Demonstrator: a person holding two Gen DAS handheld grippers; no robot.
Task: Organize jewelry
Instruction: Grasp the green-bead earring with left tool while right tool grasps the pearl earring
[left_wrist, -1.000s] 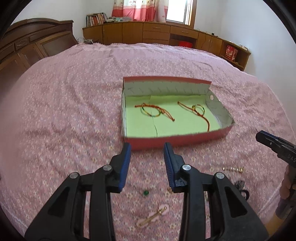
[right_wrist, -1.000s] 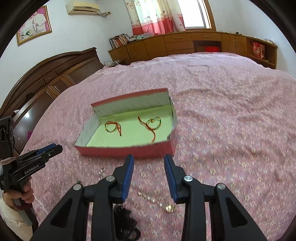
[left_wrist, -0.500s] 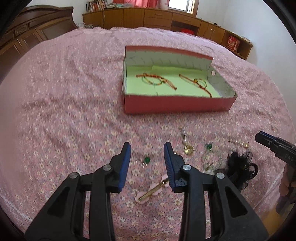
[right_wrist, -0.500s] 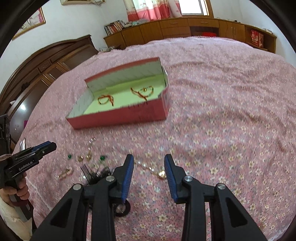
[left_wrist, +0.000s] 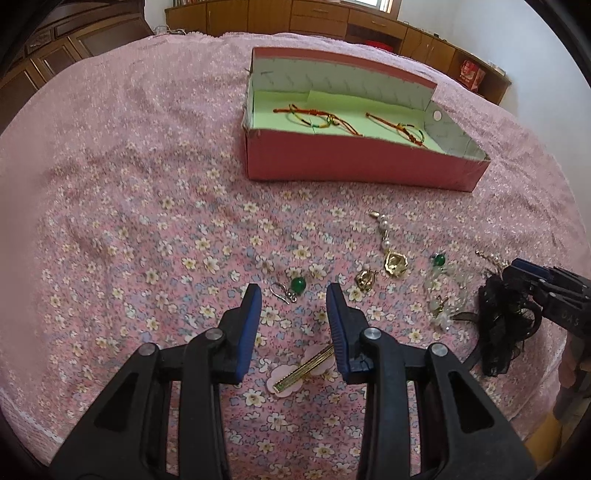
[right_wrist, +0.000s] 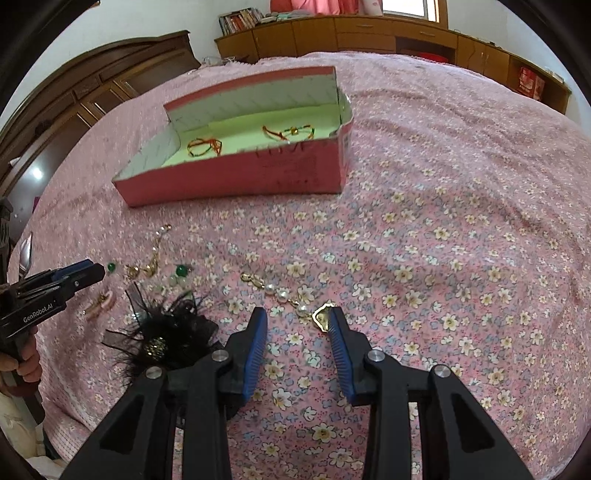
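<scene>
Your pink flowered bedspread (left_wrist: 147, 206) fills both views, with brown cabinets (right_wrist: 369, 33) along the far wall. On it sits the red cardboard box (left_wrist: 354, 162), open-topped, its green floor carrying two red cord bracelets (left_wrist: 317, 118), side by side and apart. Nothing lies between the box and the loose jewelry scattered in front of it.

Nearest your right side, the black feathered hair piece (right_wrist: 166, 332) lies just left of your right gripper (right_wrist: 297, 319); its fringe reaches that gripper's left finger. Your left gripper (left_wrist: 293, 295) hangs over the spread, jaws apart and empty, and the right one is likewise released with nothing in it.

A pearl-and-gold chain (right_wrist: 284, 295) runs toward the right gripper, its gold pendant just at the right fingertip. In the left view, the pink flower hair clip (left_wrist: 299, 373) lies under the left gripper, partly hidden by its right finger. The green bead earring (left_wrist: 293, 288) rests just ahead of the left fingertips. A small gold earring (left_wrist: 365, 278) lies beside it to the right.
</scene>
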